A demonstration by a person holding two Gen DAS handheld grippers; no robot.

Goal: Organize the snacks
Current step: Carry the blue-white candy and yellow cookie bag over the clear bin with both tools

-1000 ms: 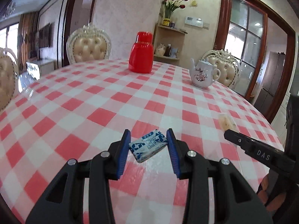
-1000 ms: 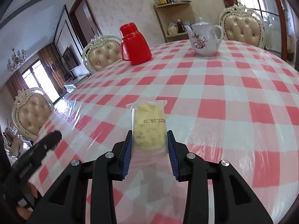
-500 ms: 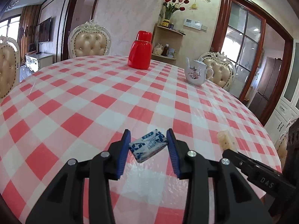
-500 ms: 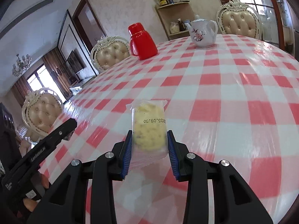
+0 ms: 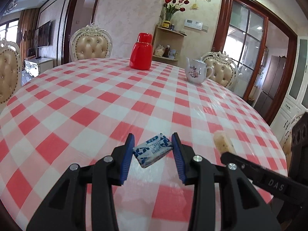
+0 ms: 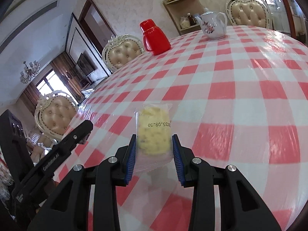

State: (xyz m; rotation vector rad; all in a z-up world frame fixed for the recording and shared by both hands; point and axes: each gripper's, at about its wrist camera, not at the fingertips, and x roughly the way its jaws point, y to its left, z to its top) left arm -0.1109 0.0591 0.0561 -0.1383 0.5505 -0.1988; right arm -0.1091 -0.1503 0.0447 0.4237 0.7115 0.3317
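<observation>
The left hand-held gripper pinches a blue-and-white wrapped snack and the right hand-held gripper a clear-bagged yellow biscuit above the checked table — both picked up, yet no container or gathering spot shows, so placing seems left.

A small rectangular candy in a blue-and-white patterned wrapper is held tilted, one corner low, above the red-and-white checked cloth. A pale yellow crumbly biscuit sealed in a clear plastic packet stands upright, printed date upside down; its lower edge looks blurred, perhaps clear of the cloth.
</observation>
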